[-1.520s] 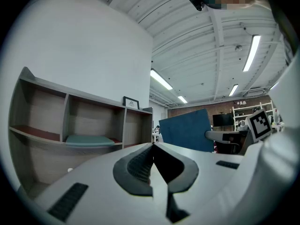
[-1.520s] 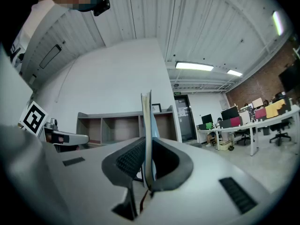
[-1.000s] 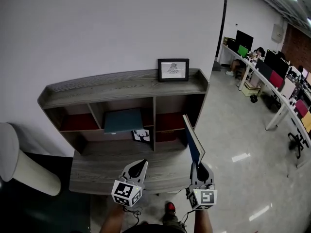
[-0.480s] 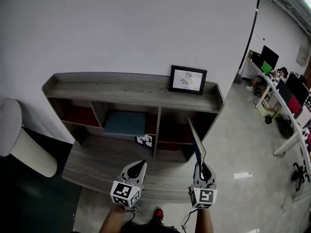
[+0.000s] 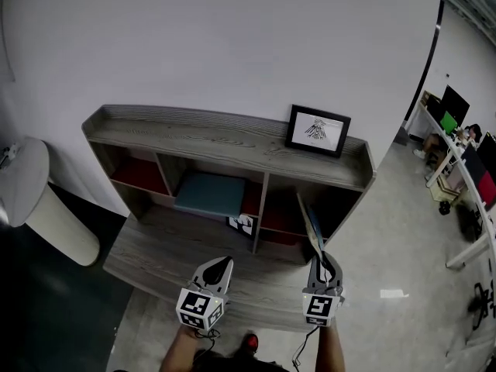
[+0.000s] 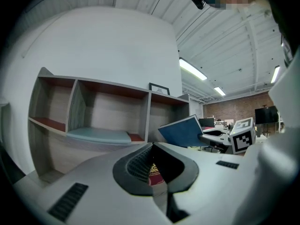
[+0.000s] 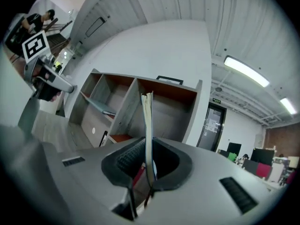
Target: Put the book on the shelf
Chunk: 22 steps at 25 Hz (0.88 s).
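**Book held at the shelf's right compartment**
The right gripper (image 5: 321, 260) clamps the book (image 5: 311, 225) upright, just before the shelf (image 5: 232, 140). It should keep the book vertical and slide it straight in, clear of the divider (image 5: 261, 208). The left gripper (image 5: 220, 265) is closed, empty.

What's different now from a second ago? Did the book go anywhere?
The right gripper carried the blue book closer to the shelf, up to its right-hand compartment, with its jaws clamped on the book the whole time. Nothing was let go. The left gripper stayed shut beside it, and the framed picture stayed on top of the shelf.
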Each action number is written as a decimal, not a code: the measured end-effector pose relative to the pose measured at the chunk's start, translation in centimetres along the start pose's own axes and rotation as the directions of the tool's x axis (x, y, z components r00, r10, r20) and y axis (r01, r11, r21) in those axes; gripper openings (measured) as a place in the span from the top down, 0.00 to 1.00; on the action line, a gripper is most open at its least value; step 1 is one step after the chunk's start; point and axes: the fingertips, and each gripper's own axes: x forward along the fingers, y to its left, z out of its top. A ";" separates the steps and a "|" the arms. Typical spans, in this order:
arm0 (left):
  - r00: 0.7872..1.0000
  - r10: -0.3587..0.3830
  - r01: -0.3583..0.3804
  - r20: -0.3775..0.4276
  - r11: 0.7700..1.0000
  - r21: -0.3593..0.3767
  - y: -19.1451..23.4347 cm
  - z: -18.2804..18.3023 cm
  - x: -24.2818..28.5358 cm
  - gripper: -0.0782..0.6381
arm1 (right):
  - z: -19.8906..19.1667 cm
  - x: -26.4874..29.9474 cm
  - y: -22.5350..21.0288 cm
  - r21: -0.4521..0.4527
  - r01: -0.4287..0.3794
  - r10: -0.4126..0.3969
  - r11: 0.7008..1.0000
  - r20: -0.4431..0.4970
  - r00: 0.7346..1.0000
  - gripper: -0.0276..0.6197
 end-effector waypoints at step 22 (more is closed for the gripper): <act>0.995 0.091 -0.091 -0.027 0.996 -0.014 2.3 -1.3 0.1 0.88 | -4.3 4.5 5.9 -0.535 -0.116 0.043 0.837 -0.147 0.988 0.83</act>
